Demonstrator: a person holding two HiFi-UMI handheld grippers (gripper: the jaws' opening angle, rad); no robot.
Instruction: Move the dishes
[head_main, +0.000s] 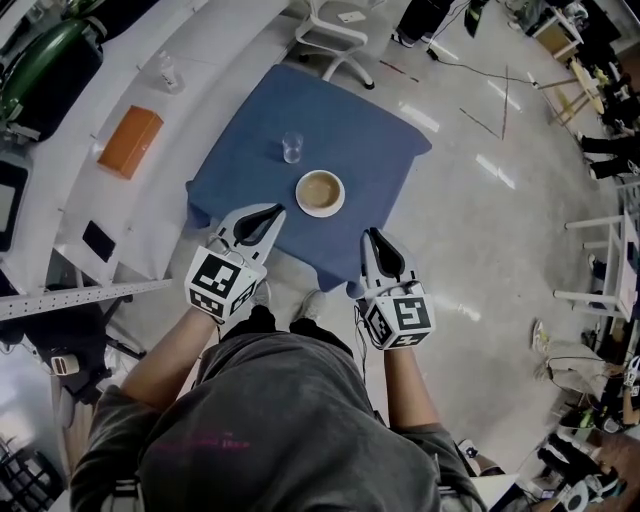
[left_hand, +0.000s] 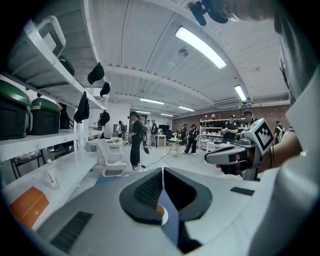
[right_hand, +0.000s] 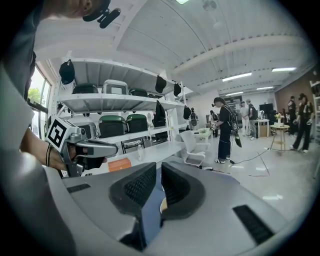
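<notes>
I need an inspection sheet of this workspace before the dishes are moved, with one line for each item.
Surface: table with blue cloth, no spill seen.
Job's things: bowl and glass stand upright and apart near the cloth's middle.
Clutter: orange box and clear bottle on the white counter beside the table.
Grippers: left gripper shut, empty; right gripper jaws slightly apart, empty; both at the table's near edge.
Cables: one thin cable on the floor beyond the table.
Surroundings: white chair at the far side; shelves with green bins; people standing far off.
</notes>
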